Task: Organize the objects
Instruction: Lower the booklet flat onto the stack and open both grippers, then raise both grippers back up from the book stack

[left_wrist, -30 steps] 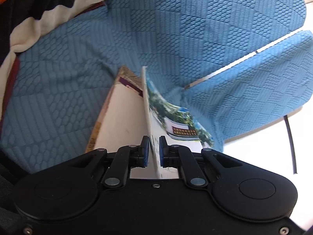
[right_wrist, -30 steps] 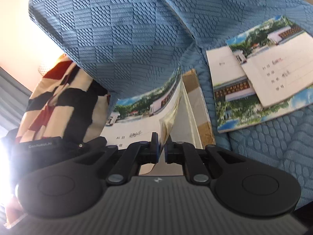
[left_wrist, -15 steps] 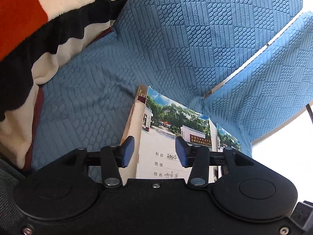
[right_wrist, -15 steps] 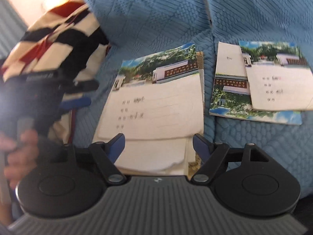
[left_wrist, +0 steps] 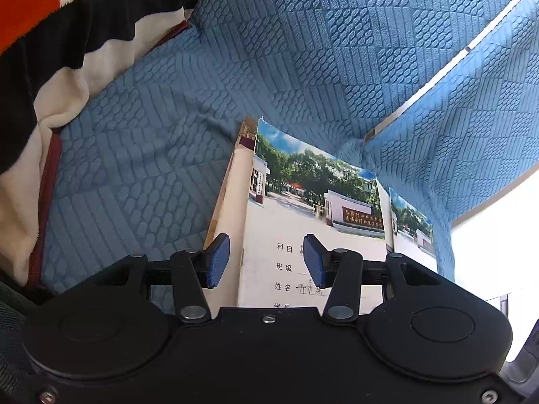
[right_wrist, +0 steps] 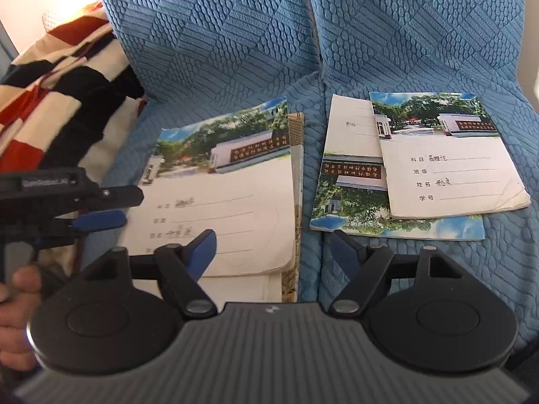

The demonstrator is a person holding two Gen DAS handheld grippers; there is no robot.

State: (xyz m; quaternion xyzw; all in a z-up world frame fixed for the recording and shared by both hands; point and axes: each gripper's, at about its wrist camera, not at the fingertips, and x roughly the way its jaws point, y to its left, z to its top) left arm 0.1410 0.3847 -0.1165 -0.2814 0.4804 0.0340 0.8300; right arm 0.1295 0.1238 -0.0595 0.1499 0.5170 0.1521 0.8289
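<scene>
Since a second earlier, the exercise book (right_wrist: 229, 198) had gone from standing on edge, pinched by both tools, to lying flat on the blue sofa cushion (left_wrist: 141, 175), cover up, on top of a brown-edged book (right_wrist: 296, 181). The left hand-held gripper (left_wrist: 266, 262) had let go, its jaws apart above the cover with nothing pressed between the blue pads. The right hand-held gripper (right_wrist: 273, 252) was likewise released; its jaws, after springing wide, had just been easing inward, empty. Two more thin paper exercise books (right_wrist: 444, 155) lay overlapped on the neighbouring cushion, just right of the seam. The upholstery was quilted, embossed in diamond patches. A fleecy striped blanket (left_wrist: 50, 50) sat at left.
</scene>
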